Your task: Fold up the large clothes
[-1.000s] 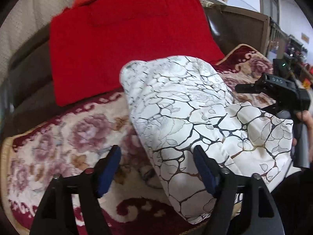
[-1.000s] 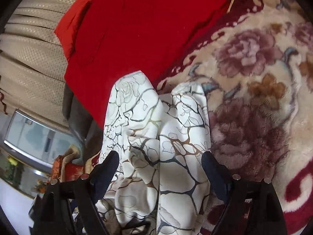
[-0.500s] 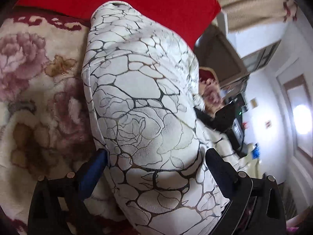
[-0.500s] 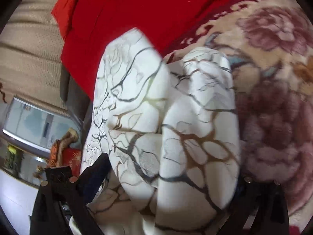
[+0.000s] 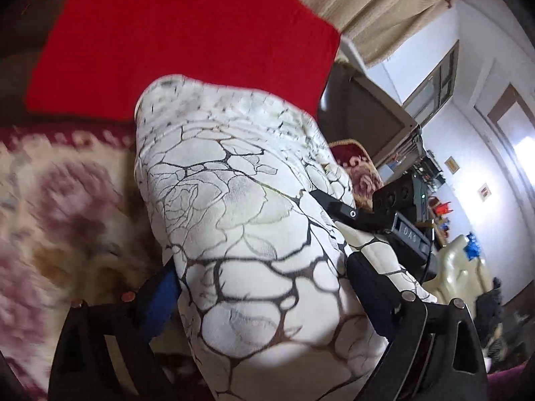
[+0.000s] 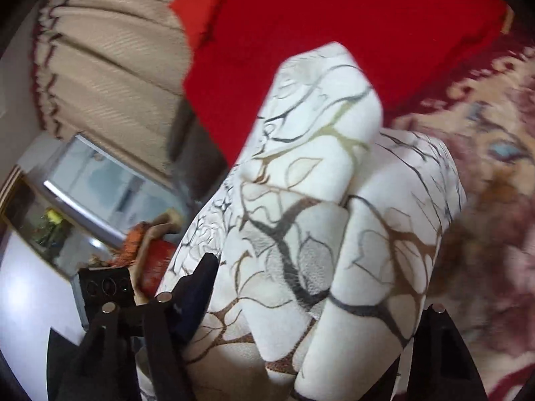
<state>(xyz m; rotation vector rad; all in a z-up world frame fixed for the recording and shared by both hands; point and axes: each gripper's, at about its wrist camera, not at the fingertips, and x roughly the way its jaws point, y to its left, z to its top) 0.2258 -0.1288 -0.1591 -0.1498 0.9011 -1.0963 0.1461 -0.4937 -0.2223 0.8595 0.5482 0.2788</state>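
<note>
Two grippers: my left gripper [image 5: 260, 287] and right gripper [image 6: 311, 294] each straddle one end of the same bundle, so I can carry it level as one piece.
Garment: the white folded cloth with a black-and-gold cracked rose print [image 5: 240, 207] is bunched thick, raised over the floral plush blanket in cream and maroon [image 5: 50, 200], in front of the red flat cushion [image 5: 174, 36].
Left jaws: spread wide, having just opened a little further and eased back; cloth fills the gap, but whether the pads bite I cannot tell.
Right jaws: just closing in, the thick fold between them; one pad is hidden, so the clamp is unconfirmed.
Why: I judge a two-ended hold keeps the folds from spilling.
</note>
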